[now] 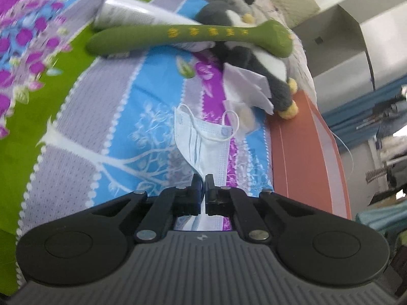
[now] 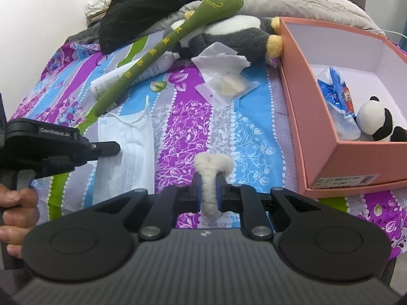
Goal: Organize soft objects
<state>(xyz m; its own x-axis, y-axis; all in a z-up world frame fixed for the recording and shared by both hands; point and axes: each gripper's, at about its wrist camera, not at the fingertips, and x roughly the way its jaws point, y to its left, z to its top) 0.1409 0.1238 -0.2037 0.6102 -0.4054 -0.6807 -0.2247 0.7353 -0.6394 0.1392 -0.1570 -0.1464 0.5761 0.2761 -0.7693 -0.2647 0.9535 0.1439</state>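
On the bed's flowered sheet [image 2: 193,117], the soft things lie scattered around a pink box [image 2: 300,101] that sits toward three o'clock in the right wrist view. Inside the box, at its near end, a small panda plush [image 2: 376,122] rests against a blue-and-white packet [image 2: 338,96].

The right tool [image 2: 208,185] is clamped on a white fuzzy roll [image 2: 211,178], whose bulged end pokes out past the fingertips.

The left tool [image 1: 202,181] has its jaws together on the lower corner of a white face mask [image 1: 203,139]; the mask stretches away from the tips toward twelve o'clock, its ear loop curling at the far end. In the right wrist view the same tool comes in from nine o'clock, held by a hand [image 2: 15,216].

Beyond the mask, toward twelve o'clock, a long green plush stick [image 2: 162,50] lies across a white tube [image 2: 134,76] and a grey-and-white plush [image 2: 236,35]. Tissues [image 2: 221,58] and a small clear packet [image 2: 229,86] lie just beside that plush.
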